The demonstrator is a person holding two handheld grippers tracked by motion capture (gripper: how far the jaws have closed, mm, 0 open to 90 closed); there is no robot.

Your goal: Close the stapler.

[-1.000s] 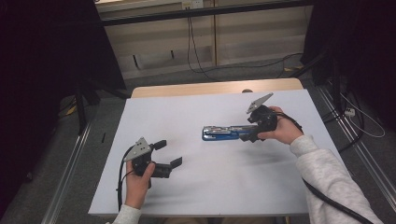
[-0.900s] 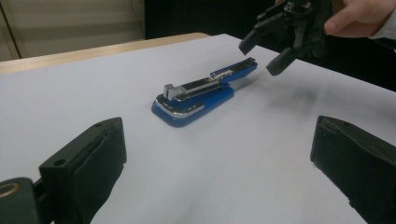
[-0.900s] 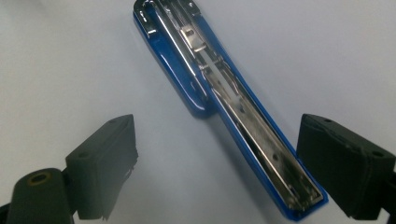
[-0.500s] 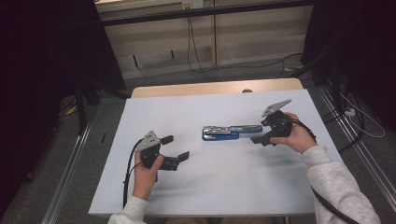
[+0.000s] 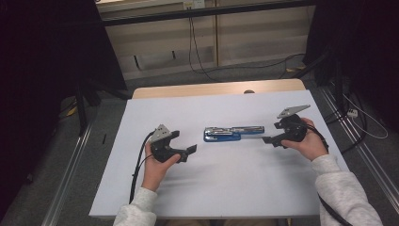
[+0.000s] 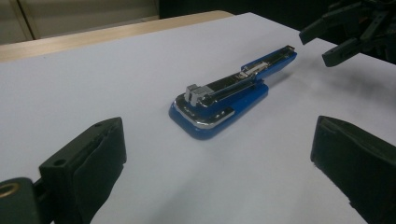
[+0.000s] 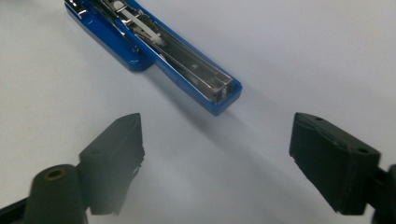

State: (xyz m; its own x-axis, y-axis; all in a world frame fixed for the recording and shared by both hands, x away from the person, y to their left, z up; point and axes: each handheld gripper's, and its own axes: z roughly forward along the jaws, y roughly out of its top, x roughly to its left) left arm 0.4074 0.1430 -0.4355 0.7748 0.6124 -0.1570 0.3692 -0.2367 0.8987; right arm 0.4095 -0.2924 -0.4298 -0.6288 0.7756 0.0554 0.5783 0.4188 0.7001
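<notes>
Stapler: I see the blue-and-chrome metal stapler [image 5: 233, 133] lying opened flat mid-table.
Left gripper [image 5: 184, 143]: at its nine o'clock, jaws wide, empty.
Right gripper [image 5: 270, 133]: at three o'clock, jaws wide, just closing slightly, nothing between.

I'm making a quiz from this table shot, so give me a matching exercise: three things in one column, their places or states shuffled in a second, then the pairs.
Things:
1. stapler
2. left claw
3. right claw

Places or states:
A. open, at the stapler's narrow end
B. lying swung open, mid-table
C. open, off the stapler's wide hinge end

Pairs: 1-B, 2-C, 3-A
</notes>
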